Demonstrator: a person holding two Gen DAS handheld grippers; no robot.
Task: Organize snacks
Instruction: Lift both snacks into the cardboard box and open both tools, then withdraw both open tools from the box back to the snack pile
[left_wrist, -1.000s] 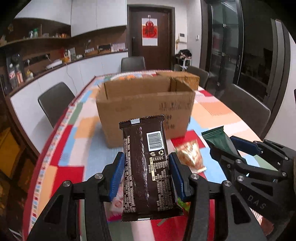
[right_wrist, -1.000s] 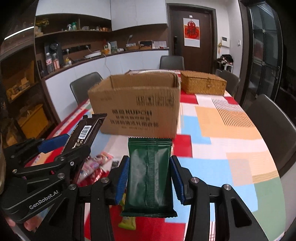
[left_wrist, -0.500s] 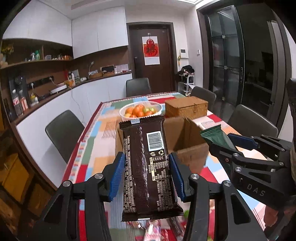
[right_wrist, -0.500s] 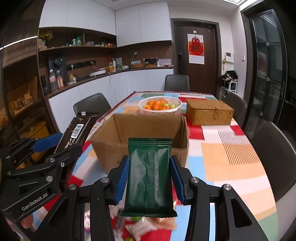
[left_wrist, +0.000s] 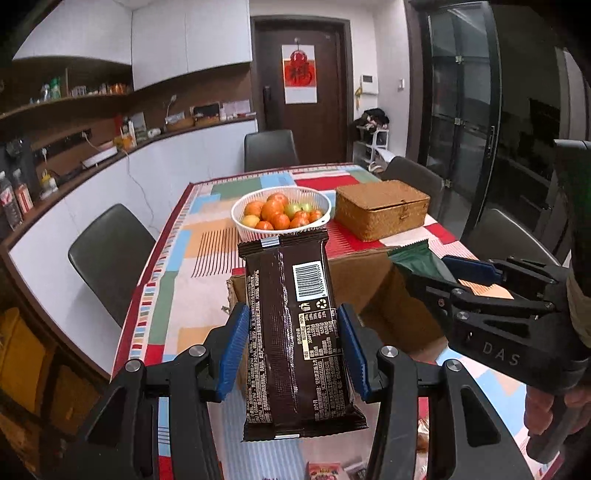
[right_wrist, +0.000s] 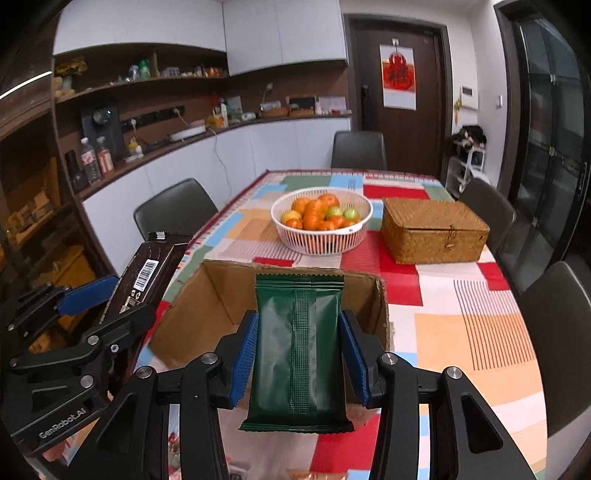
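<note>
My left gripper (left_wrist: 291, 354) is shut on a dark brown snack pack (left_wrist: 295, 332) with a white barcode, held upright in the air. My right gripper (right_wrist: 299, 362) is shut on a dark green snack pack (right_wrist: 299, 350), also upright. Both packs hang just above the near side of the open cardboard box (right_wrist: 218, 306), whose inside shows brown and bare where I can see it. In the left wrist view the box (left_wrist: 391, 310) sits behind the brown pack, and the right gripper (left_wrist: 428, 269) with the green pack (left_wrist: 417, 260) reaches in from the right. The left gripper (right_wrist: 107, 299) with the brown pack (right_wrist: 147, 273) appears at the left of the right wrist view.
Beyond the box stand a white basket of orange and green fruit (right_wrist: 321, 236) and a woven lidded box (right_wrist: 432, 232) on the patchwork tablecloth (right_wrist: 480, 325). Loose snack packets (left_wrist: 325, 472) lie at the near table edge. Dark chairs (left_wrist: 107, 254) surround the table.
Both grippers have risen and moved forward with their packs, from facing the box's front wall to looking down over its open top. The fruit basket and woven box have come into view.
</note>
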